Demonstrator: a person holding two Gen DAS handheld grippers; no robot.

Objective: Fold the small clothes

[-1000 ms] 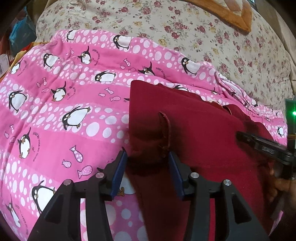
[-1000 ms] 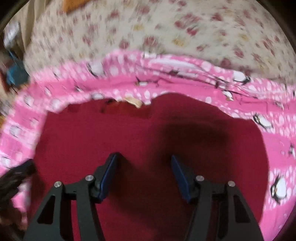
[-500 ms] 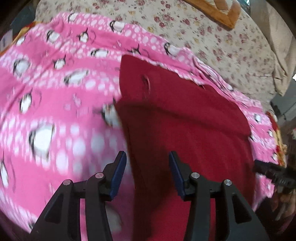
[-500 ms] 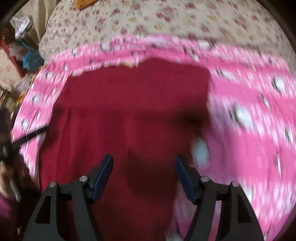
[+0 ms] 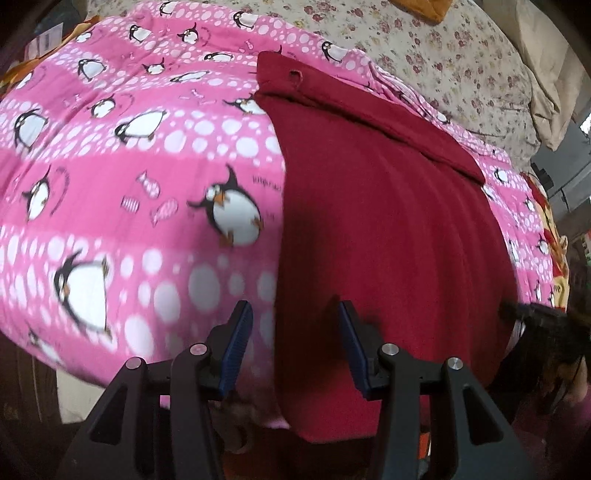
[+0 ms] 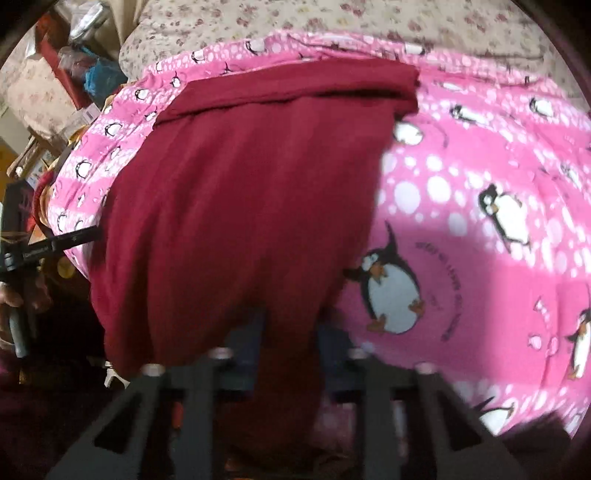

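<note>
A dark red garment (image 5: 388, 221) (image 6: 240, 203) lies flat on a pink penguin blanket (image 5: 147, 184) (image 6: 480, 184), its far end folded over into a band (image 5: 369, 110). My left gripper (image 5: 293, 332) hovers at the garment's near left corner. Its jaws stand apart, the cloth's left edge runs between them, and neither pad presses on it. My right gripper (image 6: 290, 343) is at the near right corner. Its jaws are closing, and a bunch of the red cloth is pinched between the blurred fingers. Each view shows the other gripper at its side edge.
A floral sheet (image 5: 461, 55) (image 6: 295, 14) covers the bed beyond the blanket. Boxes and clutter (image 6: 66, 74) stand off the bed at the left of the right wrist view. The blanket's near edge drops off just below both grippers.
Both grippers have drawn back from the garment's middle to its near edge. The right jaws, wide before, have narrowed onto the cloth. The left jaws keep the same gap.
</note>
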